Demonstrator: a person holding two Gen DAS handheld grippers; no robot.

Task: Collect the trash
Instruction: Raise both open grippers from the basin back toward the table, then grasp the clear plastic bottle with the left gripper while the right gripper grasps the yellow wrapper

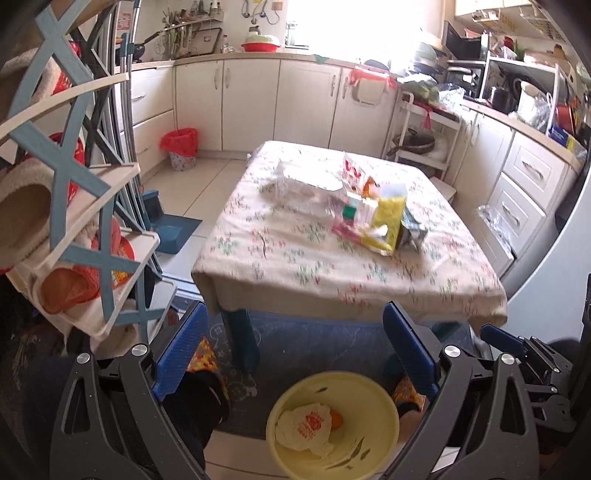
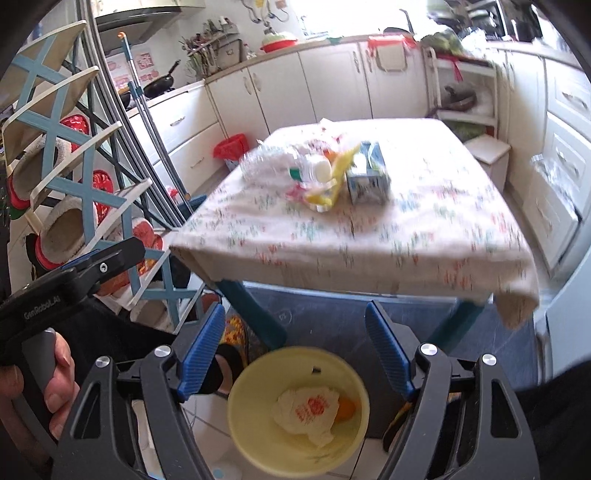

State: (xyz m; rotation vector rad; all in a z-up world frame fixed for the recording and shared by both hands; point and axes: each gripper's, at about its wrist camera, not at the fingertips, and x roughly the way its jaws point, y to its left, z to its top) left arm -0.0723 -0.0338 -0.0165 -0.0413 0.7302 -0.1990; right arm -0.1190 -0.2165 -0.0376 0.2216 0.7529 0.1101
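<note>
on the table (image 2: 424, 236), blurred trash pile (image 2: 325, 173) hard to make out.

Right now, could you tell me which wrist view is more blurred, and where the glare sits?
The right wrist view is smeared: the trash pile and the tablecloth streak. The left wrist view is sharper, though the window blows out white above the counter; both views bend straight lines at the edges.

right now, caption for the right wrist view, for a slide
Open right gripper above a yellow bin holding a crumpled wrapper; more trash on the table.
</note>
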